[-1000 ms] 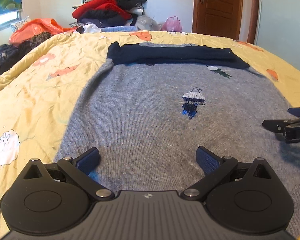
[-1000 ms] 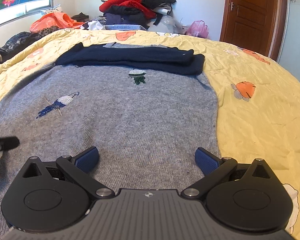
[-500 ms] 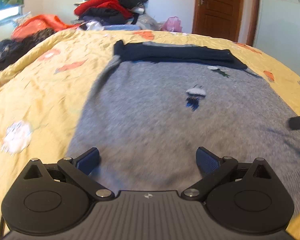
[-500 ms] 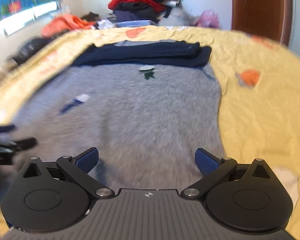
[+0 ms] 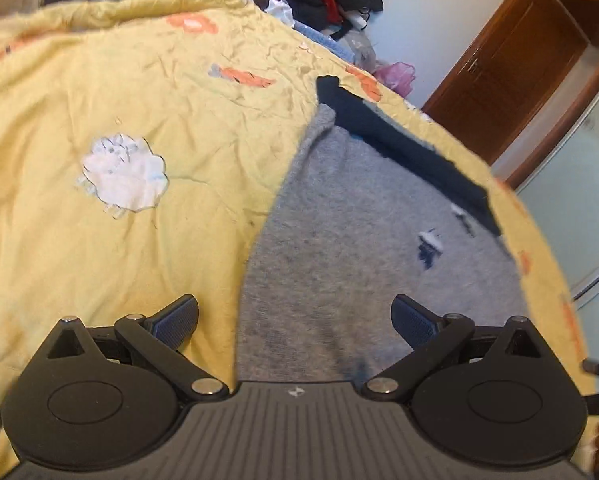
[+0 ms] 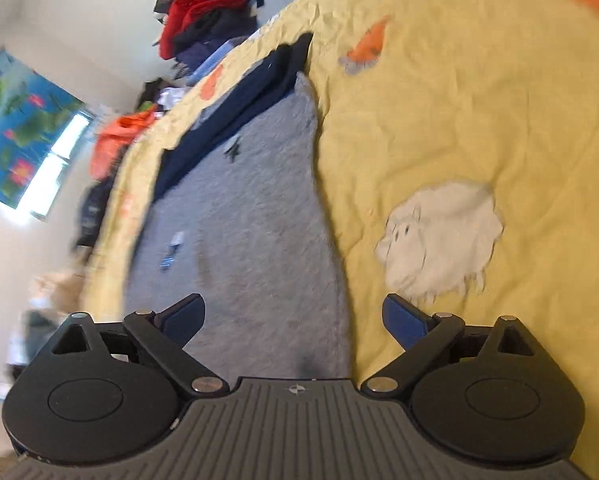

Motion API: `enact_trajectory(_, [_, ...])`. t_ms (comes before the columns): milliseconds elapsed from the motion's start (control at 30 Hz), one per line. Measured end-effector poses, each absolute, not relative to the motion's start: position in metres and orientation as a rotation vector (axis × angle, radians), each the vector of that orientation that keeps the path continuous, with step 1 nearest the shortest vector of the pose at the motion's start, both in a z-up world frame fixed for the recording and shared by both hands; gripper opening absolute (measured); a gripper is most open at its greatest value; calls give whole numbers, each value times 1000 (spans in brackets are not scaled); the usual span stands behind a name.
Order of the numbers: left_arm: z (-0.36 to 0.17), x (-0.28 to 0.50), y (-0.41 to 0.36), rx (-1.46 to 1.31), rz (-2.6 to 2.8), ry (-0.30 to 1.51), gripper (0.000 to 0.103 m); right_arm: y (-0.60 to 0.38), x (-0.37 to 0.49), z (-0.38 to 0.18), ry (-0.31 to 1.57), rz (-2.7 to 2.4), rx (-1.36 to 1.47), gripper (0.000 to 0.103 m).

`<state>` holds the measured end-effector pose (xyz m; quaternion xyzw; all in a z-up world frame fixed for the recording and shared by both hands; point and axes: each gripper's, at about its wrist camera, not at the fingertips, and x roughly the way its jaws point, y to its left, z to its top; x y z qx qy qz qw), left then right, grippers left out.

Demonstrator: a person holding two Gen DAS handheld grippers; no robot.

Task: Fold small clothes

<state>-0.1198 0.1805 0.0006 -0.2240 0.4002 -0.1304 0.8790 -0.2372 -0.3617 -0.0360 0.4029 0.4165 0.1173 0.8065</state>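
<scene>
Yellow bedspread (image 5: 111,248) under everything. Left gripper (image 5: 295,318) fingers wide, empty, straddling left side edge of grey sweater (image 5: 363,240). Right gripper (image 6: 293,318) fingers wide but closing, nothing pinched, straddling sweater's right edge, likely lining up for side fold. Sweater flat; navy sleeves (image 5: 403,148) folded across far end. Clothes pile (image 6: 203,12) beyond.

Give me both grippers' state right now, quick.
Left gripper: open, holding nothing, straddling the sweater edge.
Right gripper: open, jaws closing, nothing gripped, over the sweater's other edge.
</scene>
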Motion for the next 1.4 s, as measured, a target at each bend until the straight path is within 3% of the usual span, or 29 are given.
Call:
enact_trajectory(133, [-7, -114, 192, -673, -409, 882, 103, -363, -236, -50, 986, 398, 1018, 93])
enact_trajectory(267, [-25, -108, 202, -907, -545, 971, 103, -347, -240, -50, 1052, 480, 983, 84])
enact_trajectory(500, [-22, -113, 192, -823, -630, 1042, 100, -342, -244, -44, 1038, 503, 958, 84])
enact_trajectory(600, [-22, -119, 192, -776, -635, 1070, 80, -341, -245, -44, 1041, 513, 949, 82])
enact_trajectory(667, [-23, -121, 195, -748, -612, 1087, 57, -340, -247, -48, 1058, 515, 946, 72])
enact_trajectory(733, [-26, -121, 200, -759, -594, 1103, 47, -338, -249, -55, 1077, 509, 960, 51])
enact_trajectory(800, [-29, -120, 204, -758, -573, 1117, 37, -339, -251, -60, 1081, 505, 982, 42])
enact_trajectory(867, [-29, -118, 203, -718, -542, 1133, 10, -340, -252, -63, 1079, 494, 999, 38])
enact_trajectory(900, [-29, -118, 202, -679, -521, 1146, 5, -341, -253, -65, 1079, 488, 1004, 33])
enact_trajectory(1000, [-22, -117, 198, -607, -513, 1141, 5, -341, -254, -69, 1067, 472, 999, 17])
enact_trajectory(1400, [62, -49, 166, -633, -689, 896, 5, -358, -185, -14, 793, 606, 1058, 16])
